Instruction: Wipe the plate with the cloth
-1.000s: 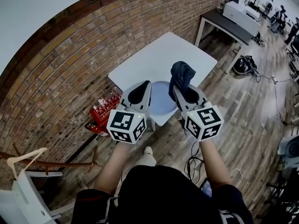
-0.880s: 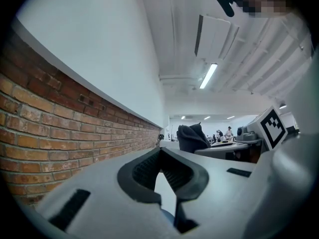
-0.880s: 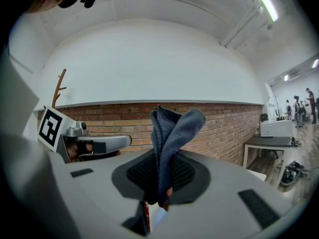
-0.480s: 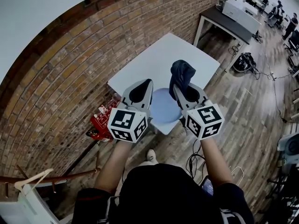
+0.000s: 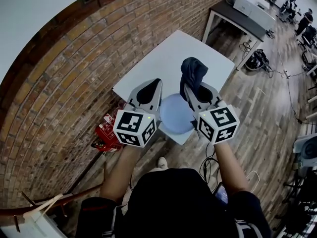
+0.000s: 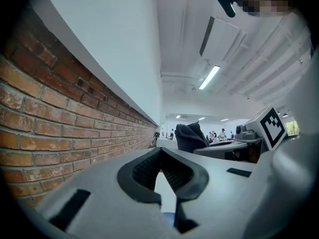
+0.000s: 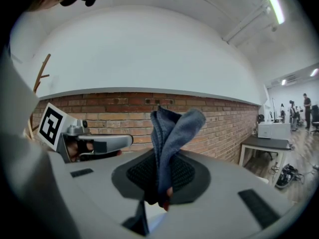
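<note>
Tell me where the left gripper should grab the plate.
Likely the left rim of the plate, coming from the left. It seems to lie flat on the table, so only the edge fits, and the right gripper holds the cloth opposite.

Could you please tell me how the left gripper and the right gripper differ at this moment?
The right gripper's jaws are shut on the dark blue cloth, which sticks out past them; the left gripper's jaws meet at the tips with nothing seen between them. The left gripper sits at the blue plate's left side, the right gripper at its right side. Both are held over the white table.
</note>
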A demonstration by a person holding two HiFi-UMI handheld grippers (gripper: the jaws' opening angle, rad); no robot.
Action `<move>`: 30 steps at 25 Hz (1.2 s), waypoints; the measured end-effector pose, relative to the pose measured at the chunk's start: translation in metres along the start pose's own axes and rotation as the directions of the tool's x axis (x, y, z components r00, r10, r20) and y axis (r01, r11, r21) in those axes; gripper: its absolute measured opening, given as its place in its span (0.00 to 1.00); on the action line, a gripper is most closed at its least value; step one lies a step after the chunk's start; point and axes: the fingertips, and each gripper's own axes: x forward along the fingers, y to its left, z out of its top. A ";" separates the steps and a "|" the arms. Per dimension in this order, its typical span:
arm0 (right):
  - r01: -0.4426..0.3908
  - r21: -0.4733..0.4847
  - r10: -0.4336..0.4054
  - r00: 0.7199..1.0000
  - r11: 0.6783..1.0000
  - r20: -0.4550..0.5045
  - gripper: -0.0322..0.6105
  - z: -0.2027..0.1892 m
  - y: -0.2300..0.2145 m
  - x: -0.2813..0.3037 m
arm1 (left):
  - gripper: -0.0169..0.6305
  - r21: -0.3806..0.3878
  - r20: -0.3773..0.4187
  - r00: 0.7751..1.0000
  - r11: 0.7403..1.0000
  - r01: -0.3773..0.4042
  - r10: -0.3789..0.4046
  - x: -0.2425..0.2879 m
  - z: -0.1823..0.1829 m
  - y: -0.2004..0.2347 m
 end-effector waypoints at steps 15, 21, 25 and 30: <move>0.030 0.012 -0.029 0.997 0.999 -0.078 0.14 -0.031 -0.013 0.020 | 0.05 -0.059 -0.072 0.996 0.997 0.041 -0.045 0.019 -0.041 0.013; 0.011 0.037 -0.007 0.995 0.999 -0.101 0.14 -0.050 -0.025 0.026 | 0.05 -0.092 -0.114 0.992 0.995 0.035 -0.045 0.033 -0.067 0.013; -0.009 0.055 0.016 0.992 0.998 -0.123 0.14 -0.065 -0.033 0.034 | 0.05 -0.101 -0.146 0.989 0.995 0.013 -0.028 0.043 -0.085 0.016; -0.035 0.071 0.045 0.987 0.997 -0.157 0.14 -0.084 -0.046 0.042 | 0.05 -0.125 -0.171 0.985 0.992 -0.031 0.010 0.054 -0.106 0.024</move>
